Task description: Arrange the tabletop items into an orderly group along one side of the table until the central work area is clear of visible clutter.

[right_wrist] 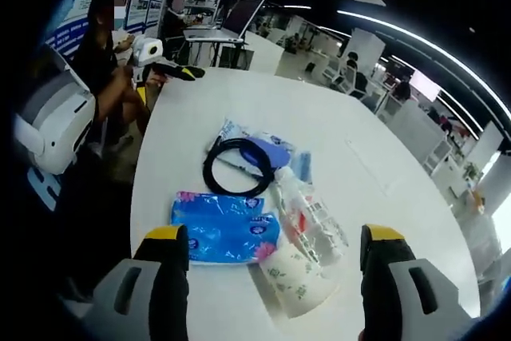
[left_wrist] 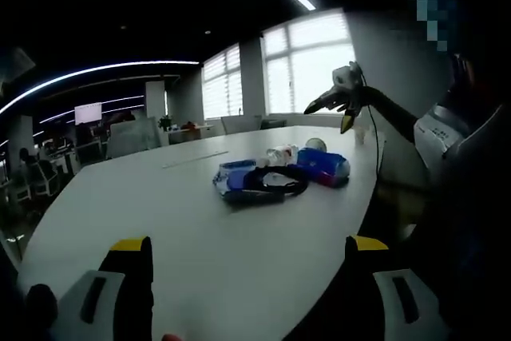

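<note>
In the right gripper view, the right gripper (right_wrist: 267, 265) is hovering at the bottom of the frame with its fingers (right_wrist: 164, 277) wide apart and holding nothing. Just above them, in the lower centre, the items are lying in a loose group on the white bench (right_wrist: 383, 149): a blue tissue pack (right_wrist: 222, 237), a paper cup (right_wrist: 297, 279) on its side, a clear bottle (right_wrist: 307, 213) beside it, a black cable (right_wrist: 238, 167) coiled in a ring, and a blue pouch (right_wrist: 267, 149) partly under the cable. The left gripper (right_wrist: 164, 65) is showing in the upper left of this frame.

In the left gripper view, the left gripper (left_wrist: 249, 277) is at the bottom with its fingers (left_wrist: 132, 277) also apart and empty, well apart from the same group in the centre. The right gripper (left_wrist: 339, 97) is appearing in the upper right.

The items seem to be still in the middle of the bench, so the arranging is not yet done. I think the cup and the bottle may be rolling away if they are being pushed from the side. The cable may also be dragging the pouch with it, because they are touching.
</note>
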Tool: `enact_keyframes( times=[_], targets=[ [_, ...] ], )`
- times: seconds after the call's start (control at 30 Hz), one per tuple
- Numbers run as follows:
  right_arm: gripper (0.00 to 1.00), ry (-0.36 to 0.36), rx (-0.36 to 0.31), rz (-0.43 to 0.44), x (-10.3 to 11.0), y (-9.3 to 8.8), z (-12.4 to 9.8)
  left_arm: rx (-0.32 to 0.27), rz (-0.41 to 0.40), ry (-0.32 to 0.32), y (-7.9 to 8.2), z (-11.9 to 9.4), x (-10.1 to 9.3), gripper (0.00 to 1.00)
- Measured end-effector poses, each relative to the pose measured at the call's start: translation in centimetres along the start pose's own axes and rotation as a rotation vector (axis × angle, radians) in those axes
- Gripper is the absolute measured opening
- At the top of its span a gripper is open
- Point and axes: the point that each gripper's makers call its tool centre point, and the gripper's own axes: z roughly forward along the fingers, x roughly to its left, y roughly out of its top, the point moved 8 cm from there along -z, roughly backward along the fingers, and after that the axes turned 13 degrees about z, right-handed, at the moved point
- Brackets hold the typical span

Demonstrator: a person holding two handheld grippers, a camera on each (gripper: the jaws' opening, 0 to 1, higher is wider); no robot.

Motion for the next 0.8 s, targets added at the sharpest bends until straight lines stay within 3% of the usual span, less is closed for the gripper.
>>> enact_keyframes(
  times=[0.8],
  targets=[
    [0.82, 0.043, 0.026, -0.039, -0.7, 2.0, 2.2, 0.001, -0.007, 0.002, -0.4, -0.2, -0.1, 1.00]
  ],
)
